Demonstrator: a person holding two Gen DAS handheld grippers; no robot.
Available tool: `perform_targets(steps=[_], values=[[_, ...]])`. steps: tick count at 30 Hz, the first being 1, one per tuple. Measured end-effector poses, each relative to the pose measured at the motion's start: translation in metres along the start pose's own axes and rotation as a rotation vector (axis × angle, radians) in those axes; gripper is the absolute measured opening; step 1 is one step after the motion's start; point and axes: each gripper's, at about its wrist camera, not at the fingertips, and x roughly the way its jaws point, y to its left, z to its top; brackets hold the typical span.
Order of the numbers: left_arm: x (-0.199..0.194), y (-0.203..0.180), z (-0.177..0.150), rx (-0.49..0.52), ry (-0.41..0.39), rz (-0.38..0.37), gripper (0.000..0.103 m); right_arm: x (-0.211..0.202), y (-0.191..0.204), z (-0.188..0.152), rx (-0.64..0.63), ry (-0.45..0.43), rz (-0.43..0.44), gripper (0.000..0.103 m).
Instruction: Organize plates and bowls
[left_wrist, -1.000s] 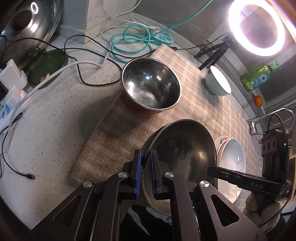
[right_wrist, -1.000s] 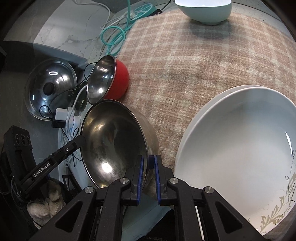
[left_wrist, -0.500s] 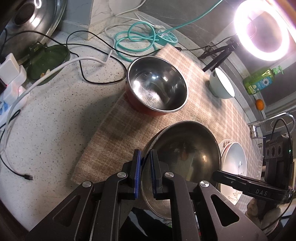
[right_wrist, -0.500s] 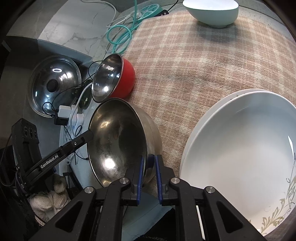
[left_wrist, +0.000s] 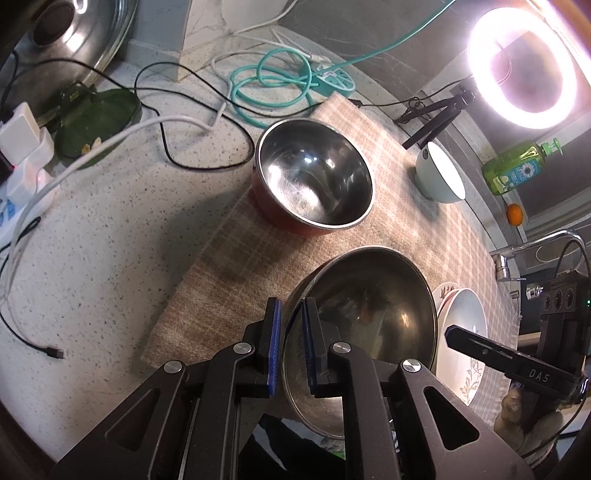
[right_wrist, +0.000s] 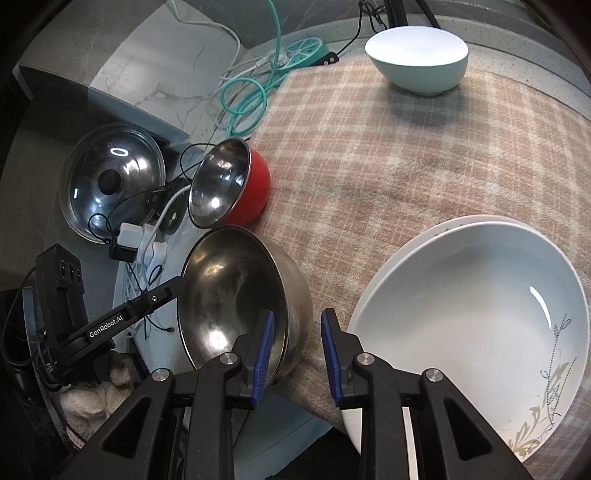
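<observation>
The plain steel bowl (left_wrist: 369, 325) is sitting mouth-up on the near edge of the plaid cloth (left_wrist: 406, 206), tipped slightly so its opening is leaning toward the left gripper's side. Being round, it has no long axis to speak of.

The left gripper (left_wrist: 291, 347) is pinching the bowl's near rim, its blue pads narrowly set with the thin metal wall between them, one pad inside and one outside.

The right gripper (right_wrist: 297, 354) is straddling the opposite rim; its jaws have just been opening, and the pads are now standing apart from the steel, the rim still between them but no longer pressed.

Just behind the steel bowl, the red bowl with a steel lining (right_wrist: 229, 184) is resting upright near the cloth's far left corner, close to but apart from it. To the right, the stacked white plates (right_wrist: 472, 325) with a leaf pattern are lying flat, just beside the steel bowl. The pale green bowl (right_wrist: 417, 59) is standing upright at the far side of the cloth, well apart from the rest.

White lettering on the left gripper's finger is reading "GenRobot.AI" in the right wrist view; the right gripper's finger is showing "DAS" in the left wrist view. The green soap bottle (left_wrist: 517, 166) by the ring light (left_wrist: 524, 66) is carrying a label too small to read.
</observation>
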Motion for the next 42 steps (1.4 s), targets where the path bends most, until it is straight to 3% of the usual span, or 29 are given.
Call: perform_targets(steps=[12,20,42], values=[[-0.021,0.008,0.017,-0.026,-0.081,-0.011,0.01,-0.026,-0.011,0.008,0.031,-0.09,0.014,0.03],[-0.022,0.017,0.038,-0.024,-0.093,-0.018,0.01,-0.028,0.005,0.023,0.016,-0.117,0.009,0.03],[0.022,0.029,0.1,0.053,-0.032,-0.014,0.01,0.039,0.045,0.087,0.072,-0.062,0.011,0.03]])
